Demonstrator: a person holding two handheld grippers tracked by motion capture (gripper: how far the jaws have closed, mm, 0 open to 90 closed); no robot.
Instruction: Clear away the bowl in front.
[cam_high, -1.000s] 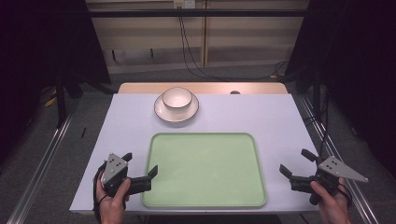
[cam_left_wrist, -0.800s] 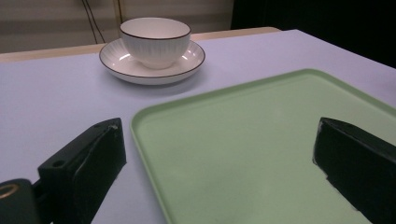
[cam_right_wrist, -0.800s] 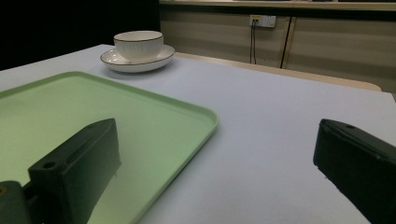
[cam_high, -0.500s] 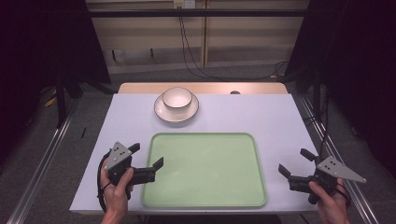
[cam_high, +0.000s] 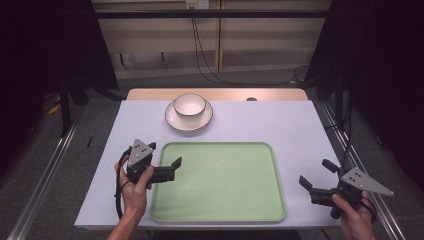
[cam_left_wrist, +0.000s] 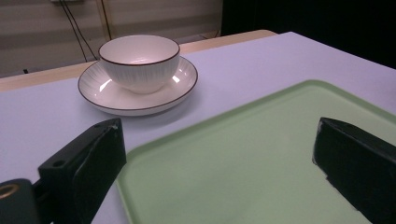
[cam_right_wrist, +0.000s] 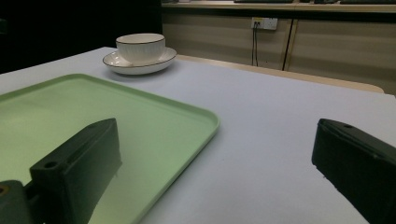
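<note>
A: Where does the left gripper (cam_high: 167, 169) sit?

B: At about eight o'clock on the table (cam_high: 260, 120), over the left edge of the green tray (cam_high: 220, 200). Its jaws stand wide apart with nothing between them. In the left gripper view one jaw hangs over the tray's near corner and the other over the tray's flat floor.

A: And the right gripper (cam_high: 316, 176)?

B: At about four o'clock, past the tray's right edge, over the bare pale cloth. Its jaws are spread as well and hold nothing. The right gripper view has one jaw over the tray and the other over the cloth.

A: Where is the crockery?

B: A white bowl (cam_high: 189, 105) with a dark rim stands upright on a white saucer (cam_high: 175, 119), at about eleven o'clock on the table, well apart from both grippers. From the left gripper the pair lies at about eleven o'clock, beyond the tray's far left corner.

A: Does the tray carry anything?

B: Its floor is bare green, and it lies flat in the near middle of the table, apart from the saucer.
</note>
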